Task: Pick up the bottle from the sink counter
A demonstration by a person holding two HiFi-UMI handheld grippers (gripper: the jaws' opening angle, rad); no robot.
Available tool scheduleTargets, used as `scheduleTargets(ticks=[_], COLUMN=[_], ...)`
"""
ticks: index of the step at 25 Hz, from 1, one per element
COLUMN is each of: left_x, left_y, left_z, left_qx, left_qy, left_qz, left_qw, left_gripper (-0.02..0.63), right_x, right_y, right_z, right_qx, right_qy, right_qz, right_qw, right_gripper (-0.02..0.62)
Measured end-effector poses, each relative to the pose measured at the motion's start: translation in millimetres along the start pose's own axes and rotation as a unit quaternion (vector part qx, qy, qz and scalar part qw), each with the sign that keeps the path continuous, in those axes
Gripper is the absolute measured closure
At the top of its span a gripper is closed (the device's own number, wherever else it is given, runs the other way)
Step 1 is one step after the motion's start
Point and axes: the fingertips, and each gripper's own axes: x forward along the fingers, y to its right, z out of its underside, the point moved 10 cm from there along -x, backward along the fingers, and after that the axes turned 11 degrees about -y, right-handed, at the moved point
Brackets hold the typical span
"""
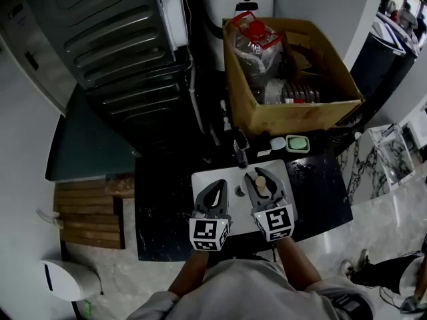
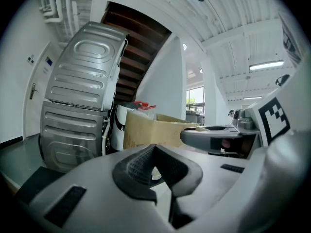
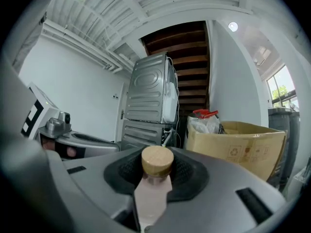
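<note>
A small pale bottle (image 3: 151, 198) with a round wooden cap (image 3: 157, 161) stands between the jaws of my right gripper (image 3: 156, 177), which is shut on it. From the head view the cap (image 1: 261, 181) shows between that gripper's fingers, held above the white sink (image 1: 204, 177) set in the black counter (image 1: 160, 209). My left gripper (image 1: 215, 189) hovers just to the left over the same sink. Its pads (image 2: 146, 166) meet with nothing between them, and in the left gripper view the right gripper (image 2: 214, 136) appears beside it.
A dark faucet (image 1: 239, 153) stands behind the sink, with a green soap dish (image 1: 297, 143) to its right. A cardboard box (image 1: 293, 109) holding plastic jugs sits beyond, and a grey washing machine (image 1: 113, 39) at the back left. Wooden planks (image 1: 87, 215) lie left of the counter.
</note>
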Motion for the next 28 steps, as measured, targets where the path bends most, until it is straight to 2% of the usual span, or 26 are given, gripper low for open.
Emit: scheduleTargets(ticks=[9,15,21,28], left_x=[-2,0,0,2], left_y=[2,7,9,8], left_z=[-12,-15,-14,-12], left_qx=[0.003,0.007,0.009,0.006], left_qy=[0.018,0.017,0.017,0.014], left_qz=[-0.003,0.008,0.007,0.006], left_qw=[0.9998,0.9998,0.9998,0.9999], left_gripper=[0.592,0.592,0.592,0.592], right_x=[-19,-21,-23,-22], right_y=[-3,-5,-4,-4], right_z=[-28,-26,-22,-18], right_qx=[-0.012,-0.025,-0.015,-0.051], right_qy=[0.027,0.030,0.030,0.028], right_qz=[-0.008,-0.008,-0.003,-0.004], right_qw=[1.000,0.999,0.999,0.998], right_gripper=[0.475,0.474,0.474,0.474])
